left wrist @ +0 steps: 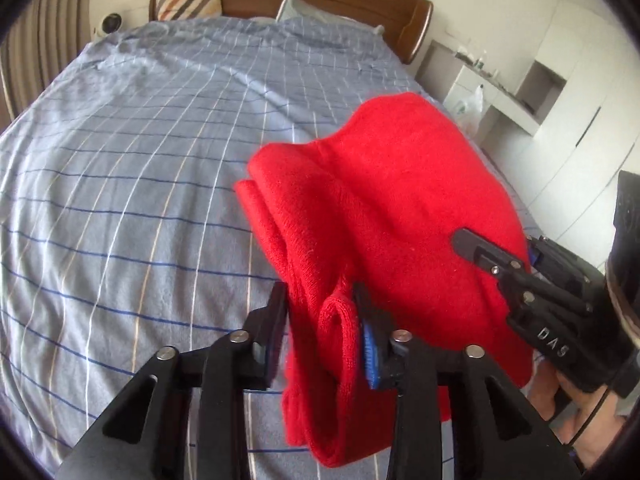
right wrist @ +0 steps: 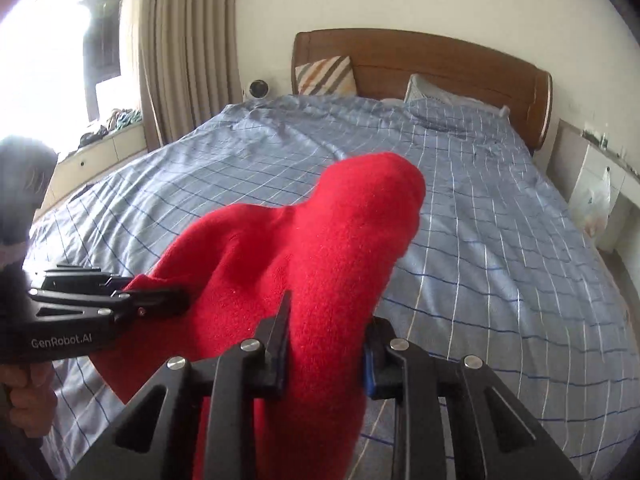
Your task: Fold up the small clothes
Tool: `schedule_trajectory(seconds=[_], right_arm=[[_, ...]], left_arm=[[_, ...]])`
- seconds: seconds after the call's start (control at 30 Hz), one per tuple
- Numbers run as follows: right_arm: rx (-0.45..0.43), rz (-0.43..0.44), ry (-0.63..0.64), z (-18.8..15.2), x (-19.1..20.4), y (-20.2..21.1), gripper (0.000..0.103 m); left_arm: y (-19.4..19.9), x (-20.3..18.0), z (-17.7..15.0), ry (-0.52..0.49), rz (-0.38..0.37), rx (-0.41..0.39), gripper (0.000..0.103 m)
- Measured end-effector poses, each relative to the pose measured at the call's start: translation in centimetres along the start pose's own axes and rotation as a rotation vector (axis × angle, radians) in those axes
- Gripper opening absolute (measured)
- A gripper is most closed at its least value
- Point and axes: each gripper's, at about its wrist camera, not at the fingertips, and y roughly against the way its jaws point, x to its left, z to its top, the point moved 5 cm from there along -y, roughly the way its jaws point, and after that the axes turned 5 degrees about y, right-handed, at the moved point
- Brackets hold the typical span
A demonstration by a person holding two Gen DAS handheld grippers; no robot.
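Observation:
A red knit garment (left wrist: 400,200) hangs bunched in the air above the bed, held by both grippers. My left gripper (left wrist: 322,320) is shut on a thick fold at its left side. My right gripper (right wrist: 326,336) is shut on the other side of the red garment (right wrist: 320,248). The right gripper shows in the left wrist view (left wrist: 492,256) at the right, its fingers clamped on the cloth. The left gripper shows in the right wrist view (right wrist: 160,300) at the left, also clamped on the cloth. The garment's lower part droops below both grippers.
The bed (left wrist: 140,180) has a blue-grey checked cover and a wooden headboard (right wrist: 440,64). A striped cushion (right wrist: 326,76) and a pillow (right wrist: 440,100) lie at its head. Curtains (right wrist: 188,52) hang at the left. White cabinets (left wrist: 560,92) stand at the right.

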Motion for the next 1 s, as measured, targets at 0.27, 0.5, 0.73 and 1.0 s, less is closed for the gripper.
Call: schedule_trajectory(seconds=[0.27, 0.5, 0.73, 1.0], right_arm=[[0.214, -0.07, -0.211, -10.3, -6.9, 0.7, 0.085], [0.092, -0.109, -0.134, -12.2, -4.4, 9.5, 0.096], [0.011, -0.111, -0.043, -11.1, 0.1, 16.0, 0.097], [0.03, -0.082, -0.066, -12.4, 2.4, 19.2, 0.097]], left_arm=[[2.0, 1.6, -7.4, -0.105, 0.298, -0.092, 0.093], [9.2, -2.2, -9.2, -0.157, 0.347, -0.279, 0.103], [13.8, -4.6, -10.9, -0.123, 0.371, -0.326, 0.103], [15.8, -6.1, -13.1, -0.114, 0.39, -0.262, 0.103]])
